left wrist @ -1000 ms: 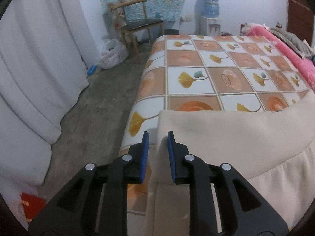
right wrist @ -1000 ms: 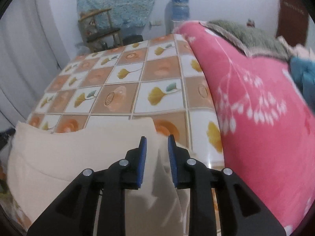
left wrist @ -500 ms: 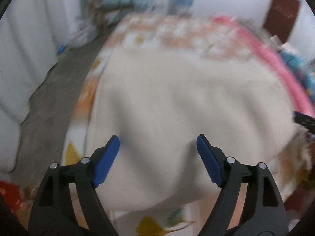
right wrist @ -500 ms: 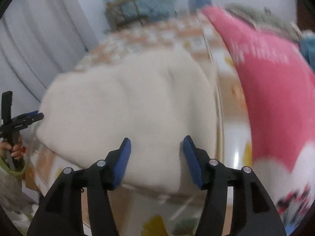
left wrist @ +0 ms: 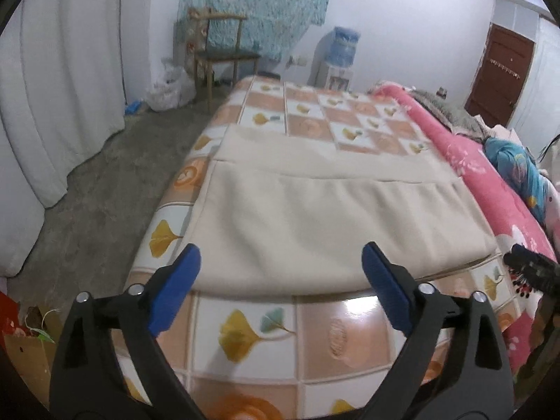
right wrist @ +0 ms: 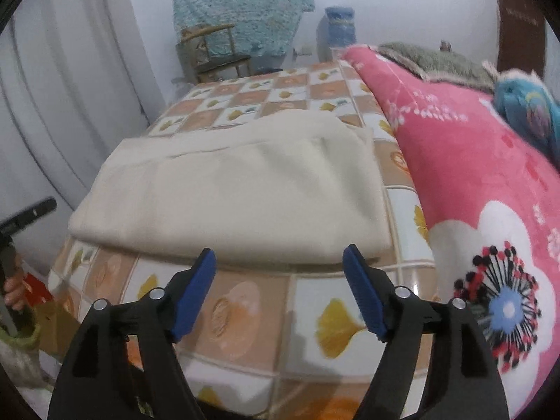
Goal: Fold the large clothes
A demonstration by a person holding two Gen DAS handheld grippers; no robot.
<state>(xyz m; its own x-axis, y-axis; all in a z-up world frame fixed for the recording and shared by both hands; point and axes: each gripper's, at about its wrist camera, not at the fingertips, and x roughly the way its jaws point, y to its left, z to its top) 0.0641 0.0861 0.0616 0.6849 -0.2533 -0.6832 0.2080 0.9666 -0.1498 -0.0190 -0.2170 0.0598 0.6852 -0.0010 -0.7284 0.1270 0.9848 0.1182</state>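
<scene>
left gripper [left wrist: 280, 273]: black plastic arms, blue pads, silver screws (two each side) | right gripper [right wrist: 279, 273]: same build, ribbed blue pads | hand [right wrist: 14, 292]: green cuff at wrist

1. Walls [left wrist: 402, 17]: plain, pale, bluish-white in the room's light.
2. Floor [left wrist: 105, 189]: bare grey concrete, rough and mottled.
3. White curtain [left wrist: 63, 80] hangs in heavy folds along the left side, down to the floor.
4. Wooden chair [left wrist: 220, 56] with dark seat stands against the far wall; teal patterned cloth [left wrist: 259, 3] hangs behind it.
5. Water dispenser [left wrist: 337, 59] with blue bottle on top, right of the chair (wall socket just beside it).
6. White plastic bag [left wrist: 168, 87] on the floor near the chair.
7. Dark brown door [left wrist: 497, 73] at far right.
8. Bed [left wrist: 315, 332] has a glossy checked cover with a ginkgo-leaf print.
</scene>
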